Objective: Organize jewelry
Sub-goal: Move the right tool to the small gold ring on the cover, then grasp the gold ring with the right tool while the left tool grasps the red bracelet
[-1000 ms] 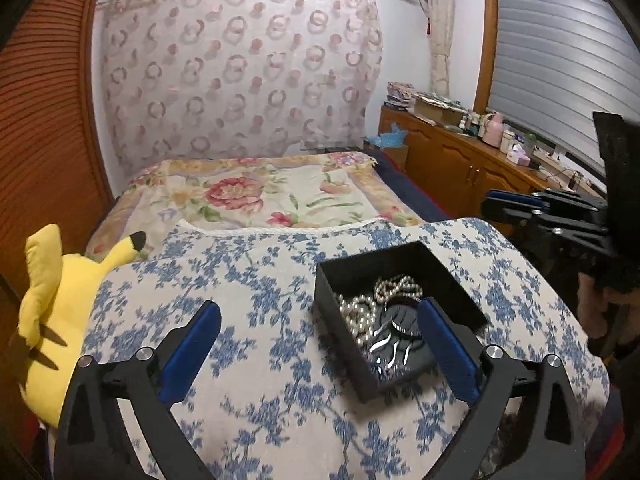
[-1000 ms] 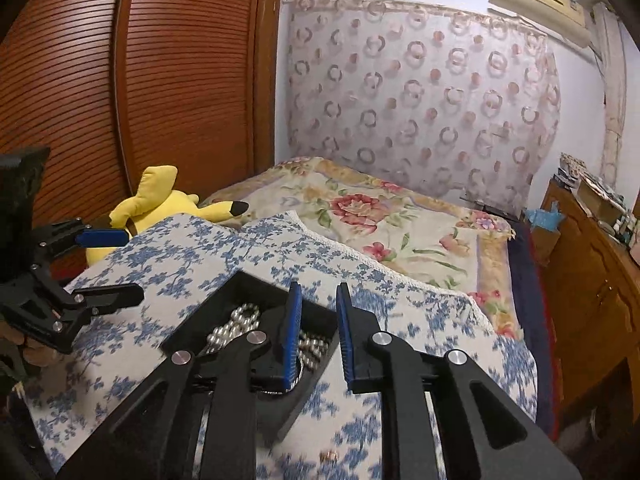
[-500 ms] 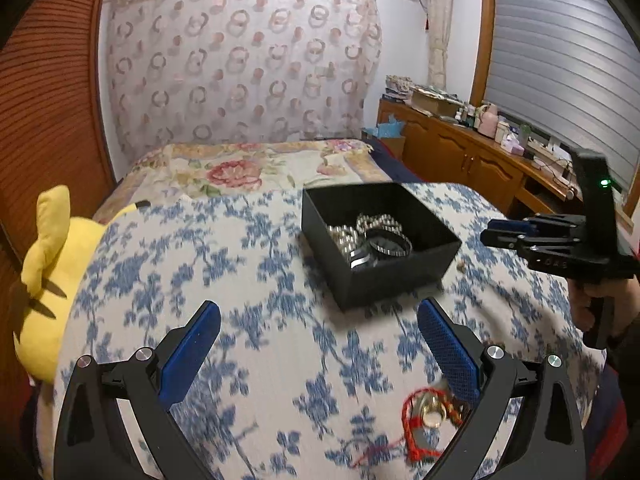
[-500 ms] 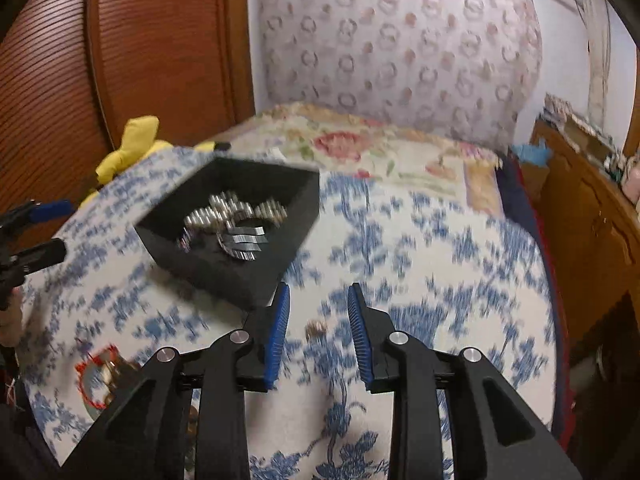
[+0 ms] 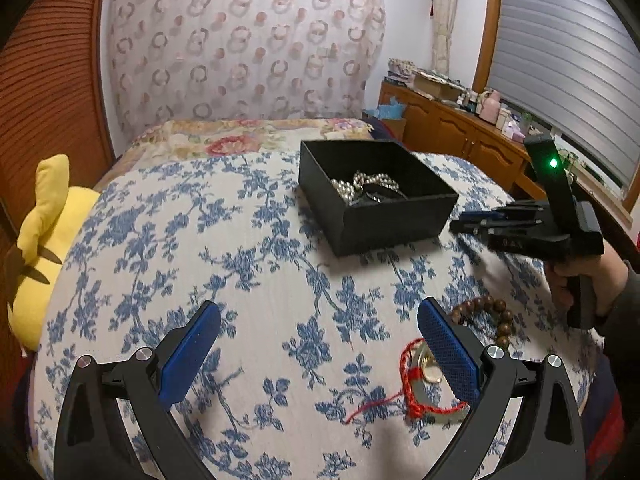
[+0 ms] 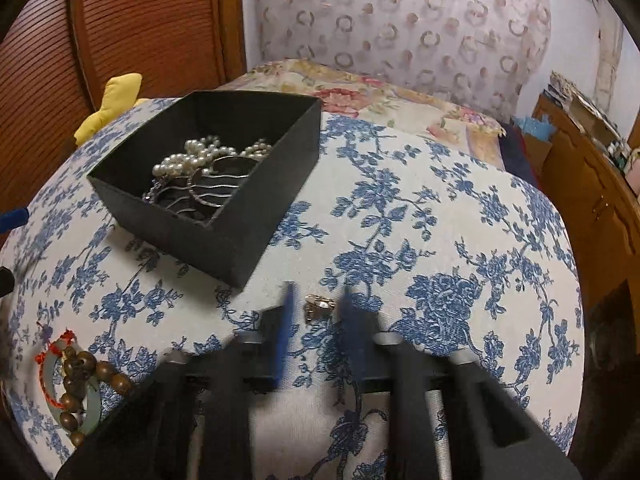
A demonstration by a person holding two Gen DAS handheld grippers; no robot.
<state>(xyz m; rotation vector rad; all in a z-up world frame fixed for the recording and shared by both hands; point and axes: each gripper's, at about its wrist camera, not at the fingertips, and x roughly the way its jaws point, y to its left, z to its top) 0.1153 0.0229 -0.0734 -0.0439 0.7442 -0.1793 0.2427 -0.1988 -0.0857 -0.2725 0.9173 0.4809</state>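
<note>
Floral tablecloth (image 6: pixel 460 240) bears a small earring (image 6: pixel 319 307), lying crosswise between right gripper (image 6: pixel 316 320) fingers.

r gripper (image 6: pixel 316 320) now lower, straddling ring (image 6: pixel 319 307)

right gripper (image 6: pixel 316 316) parted around small gold earring (image 6: pixel 319 307), black box (image 6: pixel 224 208) beyond

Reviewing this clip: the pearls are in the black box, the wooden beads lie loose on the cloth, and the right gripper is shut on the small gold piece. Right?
Not quite. In the right wrist view the right gripper is open, its fingers either side of the small gold piece, not shut on it. The pearls are in the black box, and the wooden beads lie loose on the cloth.
</note>
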